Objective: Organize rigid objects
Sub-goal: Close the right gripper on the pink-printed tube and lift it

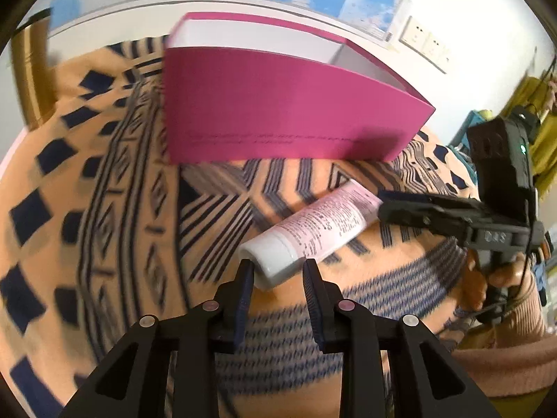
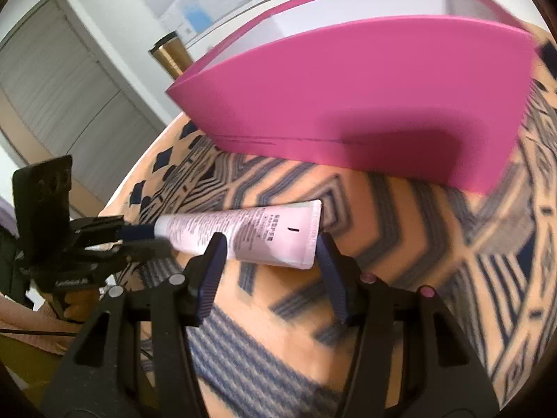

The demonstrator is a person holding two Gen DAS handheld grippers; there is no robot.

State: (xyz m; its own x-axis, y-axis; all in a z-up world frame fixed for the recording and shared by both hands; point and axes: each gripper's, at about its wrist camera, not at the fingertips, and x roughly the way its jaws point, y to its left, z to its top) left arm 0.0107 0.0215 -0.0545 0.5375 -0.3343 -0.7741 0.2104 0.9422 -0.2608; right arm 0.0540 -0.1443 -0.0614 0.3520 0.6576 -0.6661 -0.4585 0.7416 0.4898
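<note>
My left gripper (image 1: 278,271) and right gripper (image 2: 269,249) both gape around the tube (image 2: 243,235) — light, squashy, slick — so I'd pinch its stiff cap (image 1: 271,257).

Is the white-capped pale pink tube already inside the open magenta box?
No: the white-capped pale pink tube lies on the patterned orange cloth in front of the open magenta box.

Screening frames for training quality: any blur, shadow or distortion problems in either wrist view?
Left wrist: strong fisheye bending, dark vignette corners; patterned cloth smeared at left, tube print only partly legible, pink box fairly crisp. Right wrist: cloth blurred at right and bottom; a soft shadow falls on the box front; tube text soft; left tool blurred.
</note>
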